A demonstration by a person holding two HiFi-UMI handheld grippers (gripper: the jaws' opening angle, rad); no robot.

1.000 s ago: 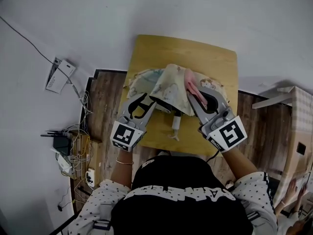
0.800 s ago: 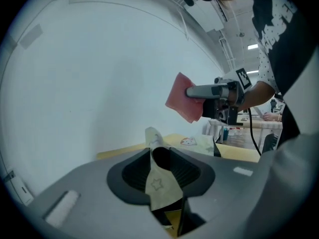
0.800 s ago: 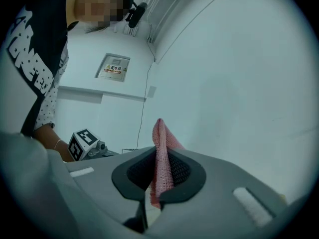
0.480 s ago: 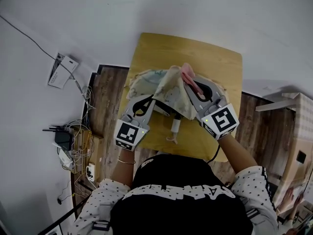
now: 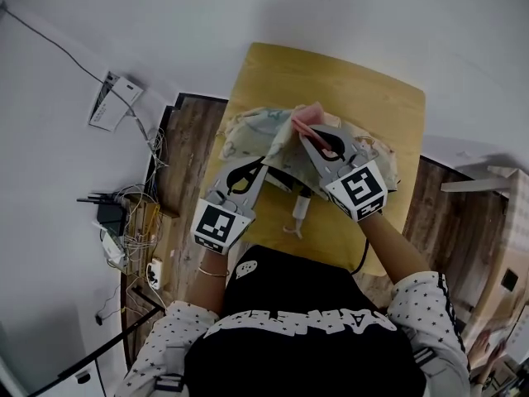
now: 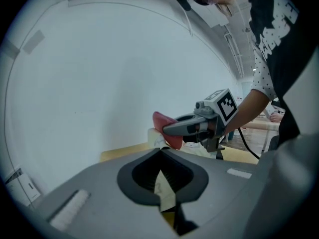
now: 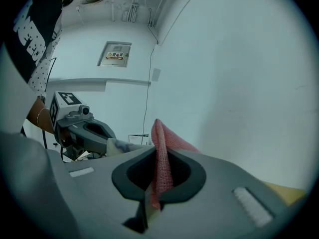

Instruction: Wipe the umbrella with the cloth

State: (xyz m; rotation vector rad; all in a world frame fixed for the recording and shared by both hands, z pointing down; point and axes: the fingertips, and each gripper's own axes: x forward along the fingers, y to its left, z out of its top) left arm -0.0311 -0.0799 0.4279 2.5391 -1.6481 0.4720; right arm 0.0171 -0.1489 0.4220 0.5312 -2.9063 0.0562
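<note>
Holding taut, ready to wipe
Our left gripper [image 5: 263,166] clamps a raised fold of the pale patterned fabric umbrella [image 5: 248,136] on the yellow wooden counter [image 5: 331,77]; our right gripper [image 5: 302,131] pinches the pink woven cloth [image 5: 304,116] beside that fold. We should hold the fold taut and stroke lightly outward

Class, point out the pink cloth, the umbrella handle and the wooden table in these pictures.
pink cloth [image 7: 162,153], right gripper view, on its upright fold.
umbrella handle [image 5: 301,208], head view, on its pale shaft.
wooden table [image 5: 322,77], head view, on the bare top at the far end.
</note>
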